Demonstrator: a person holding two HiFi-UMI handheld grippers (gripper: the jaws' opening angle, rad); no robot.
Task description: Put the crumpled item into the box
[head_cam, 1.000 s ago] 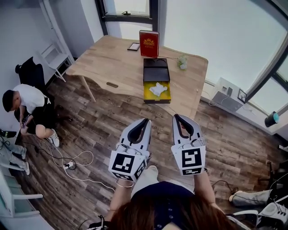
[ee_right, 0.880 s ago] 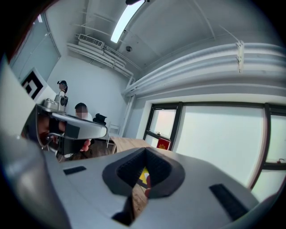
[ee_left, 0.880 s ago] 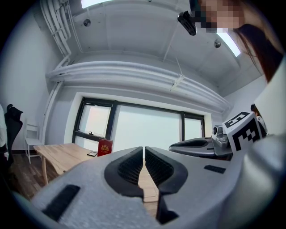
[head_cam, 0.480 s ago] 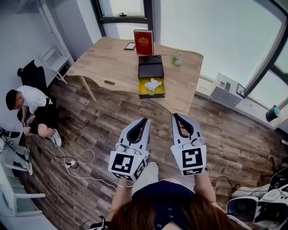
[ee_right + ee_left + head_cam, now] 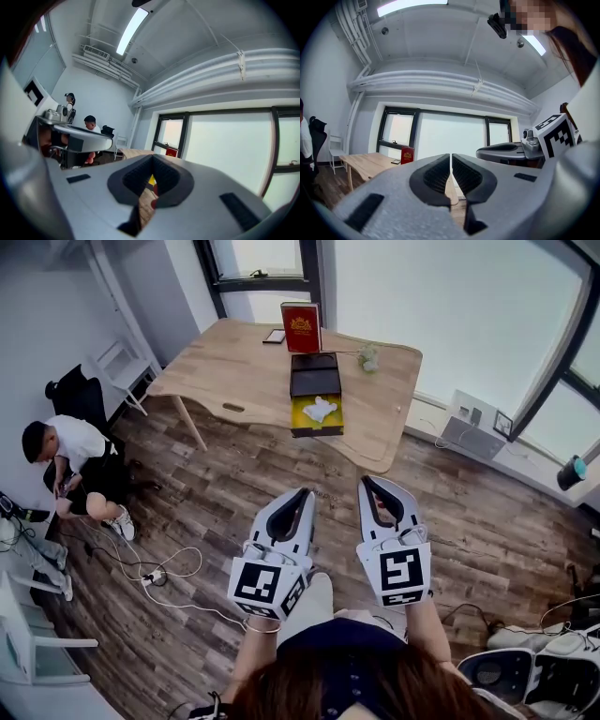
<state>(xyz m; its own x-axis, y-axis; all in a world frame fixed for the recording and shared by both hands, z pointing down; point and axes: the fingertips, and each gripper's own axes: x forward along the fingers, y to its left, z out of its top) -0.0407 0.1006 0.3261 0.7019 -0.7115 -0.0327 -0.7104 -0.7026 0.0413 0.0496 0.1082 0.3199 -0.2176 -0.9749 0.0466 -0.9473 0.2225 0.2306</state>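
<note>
A white crumpled item (image 5: 320, 410) lies in the yellow-lined open box (image 5: 328, 424) on the wooden table (image 5: 234, 371), far ahead of me. The box's black half (image 5: 315, 381) lies behind it, and a red upright panel (image 5: 301, 328) stands at the back. My left gripper (image 5: 304, 492) and right gripper (image 5: 367, 482) are held side by side over the floor, well short of the table, both shut and empty. In the left gripper view the left gripper (image 5: 450, 157) points toward the table (image 5: 365, 164). In the right gripper view a sliver of yellow shows behind the right gripper (image 5: 152, 158).
A person (image 5: 70, 456) crouches on the floor at the left, near cables (image 5: 159, 573). A white chair (image 5: 117, 362) stands beside the table's left end. A small plant (image 5: 367, 359) and a dark flat item (image 5: 274, 336) sit on the table. A white unit (image 5: 473, 423) is under the window.
The table and box have drawn farther off and shifted slightly left in the head view. Both grippers keep the same shut pose in front of me.
</note>
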